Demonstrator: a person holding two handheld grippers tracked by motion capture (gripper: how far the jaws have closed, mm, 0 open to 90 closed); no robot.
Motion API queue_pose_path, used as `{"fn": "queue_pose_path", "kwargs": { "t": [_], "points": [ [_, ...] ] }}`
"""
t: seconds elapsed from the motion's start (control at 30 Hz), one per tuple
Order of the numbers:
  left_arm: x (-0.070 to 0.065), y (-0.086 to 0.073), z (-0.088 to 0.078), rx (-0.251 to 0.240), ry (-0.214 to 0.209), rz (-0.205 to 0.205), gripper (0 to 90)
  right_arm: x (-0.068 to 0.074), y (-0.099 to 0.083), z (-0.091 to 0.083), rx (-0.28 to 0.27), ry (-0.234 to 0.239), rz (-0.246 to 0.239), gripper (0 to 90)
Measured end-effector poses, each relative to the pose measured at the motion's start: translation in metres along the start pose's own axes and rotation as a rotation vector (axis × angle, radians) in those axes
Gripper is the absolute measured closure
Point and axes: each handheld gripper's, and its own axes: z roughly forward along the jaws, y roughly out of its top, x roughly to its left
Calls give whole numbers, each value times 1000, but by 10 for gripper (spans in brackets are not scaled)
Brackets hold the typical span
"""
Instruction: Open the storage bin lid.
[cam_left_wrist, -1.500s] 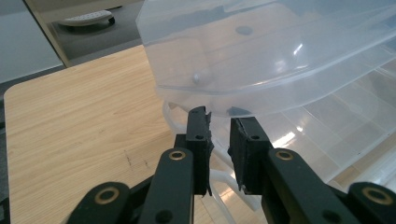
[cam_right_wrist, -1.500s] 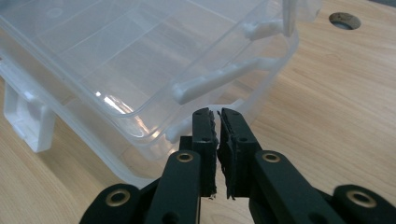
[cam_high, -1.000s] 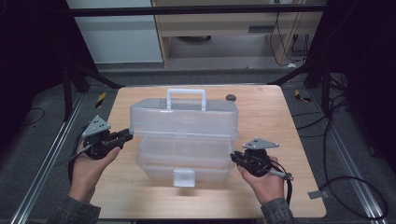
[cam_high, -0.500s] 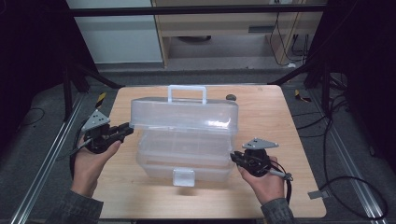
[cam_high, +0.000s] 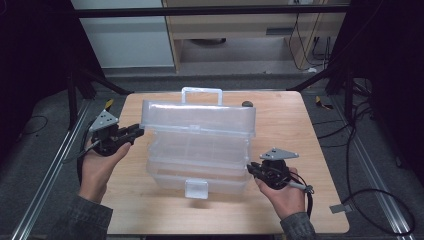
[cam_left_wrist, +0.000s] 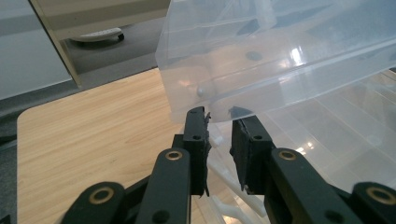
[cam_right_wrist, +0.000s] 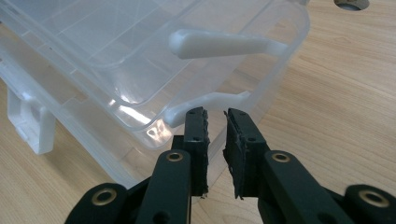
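Note:
A clear plastic tiered box stands mid-table with a white latch at its front. Its lid, topped by a handle, is raised and shifted back, so the trays below show. My left gripper is shut on the lid's left end. In the left gripper view the lid has its thin lower edge between that gripper's tips. My right gripper is shut, tips at the box's lower right corner. In the right gripper view it sits just under a white hinge arm.
The wooden table has bare room right of the box and along the front edge. A small dark round thing lies behind the lid. A yellow-black tool and cables lie on the floor to the right.
My left gripper has risen with the lid's left end, and the lid has lifted up and back, uncovering the trays. The right hand has stayed put.

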Motion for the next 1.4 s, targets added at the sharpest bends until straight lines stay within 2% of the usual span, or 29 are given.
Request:
{"fn": "queue_pose_path", "kwargs": {
  "t": [0.4,0.77,0.97,1.1,1.4],
  "points": [
    [5,9,11,-12,-3,0,717,0,0,0,-1,0,-8,787],
    [8,10,21,-25,-13,-9,684,0,0,0,-1,0,-9,786],
    [8,11,23,-24,-12,-9,692,0,0,-1,0,0,-10,787],
    [5,12,22,-13,13,0,707,0,1,-1,6,0,-18,790],
    [4,12,21,-16,15,2,732,-1,3,-2,23,-6,-25,793]
  ]
}}
